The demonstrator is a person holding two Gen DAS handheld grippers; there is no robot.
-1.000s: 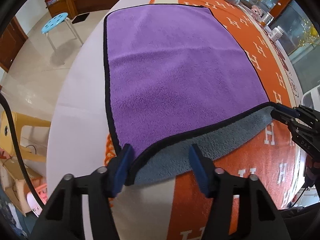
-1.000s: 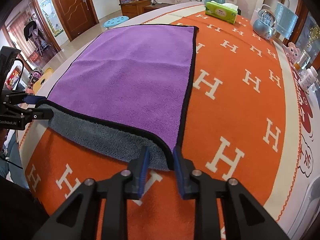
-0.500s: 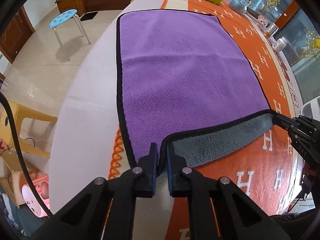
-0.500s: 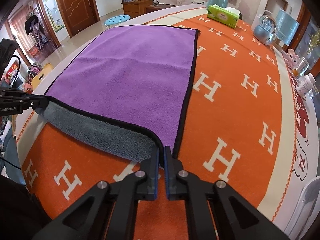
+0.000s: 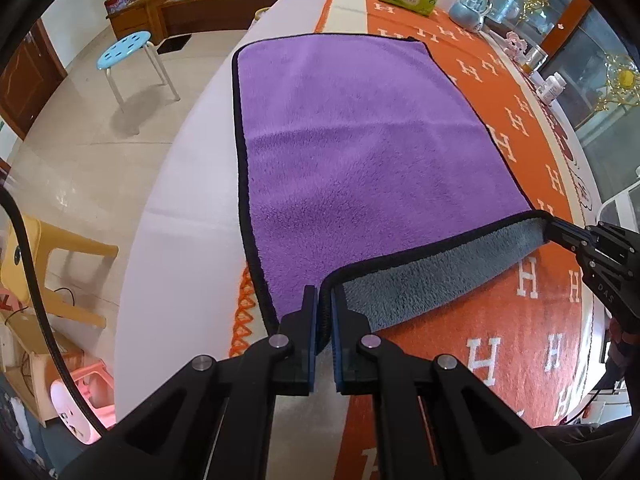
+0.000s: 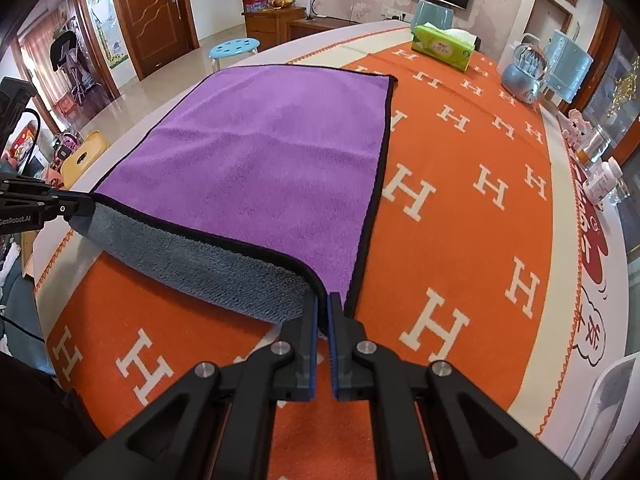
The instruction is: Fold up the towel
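A purple towel (image 5: 360, 152) with black trim and a grey underside lies flat on the orange tablecloth (image 5: 512, 320); it also shows in the right wrist view (image 6: 260, 160). My left gripper (image 5: 325, 300) is shut on the towel's near left corner. My right gripper (image 6: 322, 304) is shut on the near right corner. The near edge is lifted off the table between them, so the grey underside (image 6: 192, 256) shows. Each gripper shows in the other's view, the right one (image 5: 560, 232) and the left one (image 6: 80, 208).
A green tissue box (image 6: 444, 48), a blue glass ornament (image 6: 520, 76) and small bottles (image 6: 600, 184) stand at the table's far and right sides. A blue stool (image 5: 124, 48) and a yellow chair (image 5: 40, 256) stand on the floor beyond the left table edge.
Both grippers have shut on the towel's near corners. They have lifted the near edge higher, and more of the grey underside shows.
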